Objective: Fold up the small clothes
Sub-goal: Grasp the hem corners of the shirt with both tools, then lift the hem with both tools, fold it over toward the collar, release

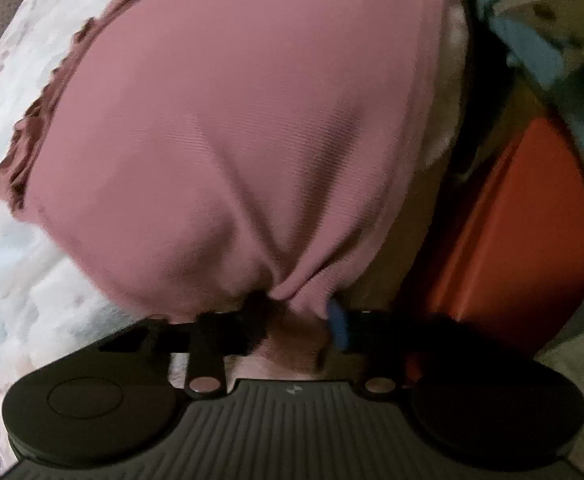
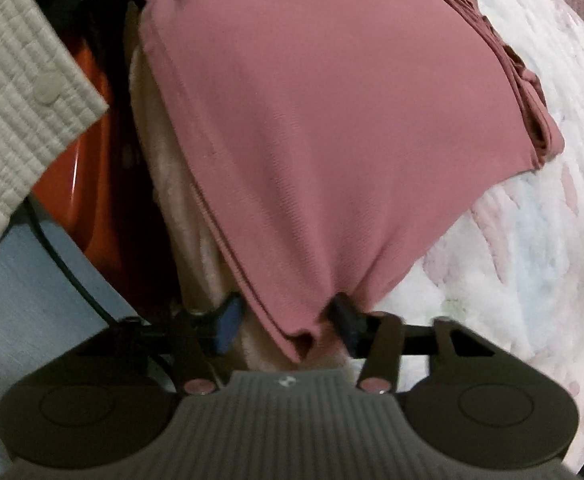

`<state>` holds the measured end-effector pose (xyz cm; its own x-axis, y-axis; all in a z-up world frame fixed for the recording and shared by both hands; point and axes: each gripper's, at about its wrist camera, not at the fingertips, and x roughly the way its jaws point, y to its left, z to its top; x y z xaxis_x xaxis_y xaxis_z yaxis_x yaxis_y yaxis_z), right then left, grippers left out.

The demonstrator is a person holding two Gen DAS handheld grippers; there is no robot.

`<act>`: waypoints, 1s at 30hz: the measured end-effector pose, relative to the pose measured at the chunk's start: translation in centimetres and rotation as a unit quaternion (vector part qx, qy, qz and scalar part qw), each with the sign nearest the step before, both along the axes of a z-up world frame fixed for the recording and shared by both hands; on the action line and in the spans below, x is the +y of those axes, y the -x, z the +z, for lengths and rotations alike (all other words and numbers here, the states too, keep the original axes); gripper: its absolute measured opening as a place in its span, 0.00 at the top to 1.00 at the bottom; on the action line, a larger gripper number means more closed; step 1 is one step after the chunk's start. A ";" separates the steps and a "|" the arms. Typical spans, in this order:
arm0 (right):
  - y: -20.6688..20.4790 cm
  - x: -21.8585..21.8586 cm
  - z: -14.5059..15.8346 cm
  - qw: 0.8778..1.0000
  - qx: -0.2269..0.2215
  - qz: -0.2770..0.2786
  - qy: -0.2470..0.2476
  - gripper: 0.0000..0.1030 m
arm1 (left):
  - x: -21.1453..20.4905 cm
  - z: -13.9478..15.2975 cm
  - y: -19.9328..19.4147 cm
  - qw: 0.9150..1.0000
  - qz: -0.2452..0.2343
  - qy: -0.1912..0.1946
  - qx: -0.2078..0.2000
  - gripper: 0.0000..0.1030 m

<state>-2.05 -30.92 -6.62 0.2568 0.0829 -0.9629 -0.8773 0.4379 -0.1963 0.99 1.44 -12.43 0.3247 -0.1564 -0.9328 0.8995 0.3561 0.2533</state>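
A dusty-pink ribbed garment (image 1: 232, 128) with a ruffled hem fills the left wrist view and lies partly on a pale floral bedspread (image 1: 16, 264). My left gripper (image 1: 296, 316) is shut on the bunched near corner of the garment. In the right wrist view the same pink garment (image 2: 312, 128) stretches away from my right gripper (image 2: 288, 320), whose fingers pinch its other near corner. The ruffled hem (image 2: 504, 48) rests on the bedspread (image 2: 532, 240). The cloth hangs taut between both grips.
An orange container (image 1: 504, 232) stands beside the bed, also in the right wrist view (image 2: 80, 184). A cream quilted cloth with a button (image 2: 24, 92) hangs at upper left. A blue-grey surface (image 2: 36, 288) and a black cable lie below it.
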 end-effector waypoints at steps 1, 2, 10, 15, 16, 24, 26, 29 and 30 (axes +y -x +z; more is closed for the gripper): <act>-0.5 -0.1 0.3 1.000 0.006 -0.010 -0.008 0.73 | 0.4 0.7 -0.1 1.000 0.005 0.010 0.007 0.70; -1.0 -0.4 0.8 1.000 0.012 -0.021 -0.018 0.77 | 0.7 1.2 -0.1 1.000 0.008 0.016 0.011 0.76; -3.0 -2.3 5.4 0.994 0.019 -0.072 -0.081 0.96 | 2.5 6.6 0.9 0.998 0.027 0.055 0.022 0.86; -3.7 -3.1 8.5 0.988 -0.002 -0.102 -0.117 0.96 | 3.9 10.7 -1.2 0.994 0.061 0.085 0.008 0.87; -4.0 -2.9 8.9 0.987 -0.010 -0.107 -0.119 0.96 | 4.1 11.5 -1.7 0.993 0.069 0.093 0.001 0.87; -7.5 -2.7 13.2 0.973 -0.085 -0.148 -0.153 0.97 | 3.9 16.6 -7.3 0.987 0.101 0.106 -0.071 0.87; -9.0 -3.1 14.1 0.967 -0.102 -0.166 -0.162 0.97 | 3.8 17.7 -9.2 0.984 0.111 0.108 -0.088 0.87; -12.0 -3.5 15.7 0.956 -0.125 -0.194 -0.181 0.97 | 3.6 18.8 -12.4 0.980 0.128 0.106 -0.108 0.87; -13.2 -3.4 16.2 0.952 -0.135 -0.201 -0.184 0.97 | 3.5 19.1 -13.5 0.979 0.135 0.108 -0.112 0.87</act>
<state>11.15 -34.35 9.55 0.5733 0.2452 -0.7818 -0.5629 0.8112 -0.1584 14.45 4.95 6.63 0.5738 -0.2211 -0.7886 0.6952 0.6405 0.3263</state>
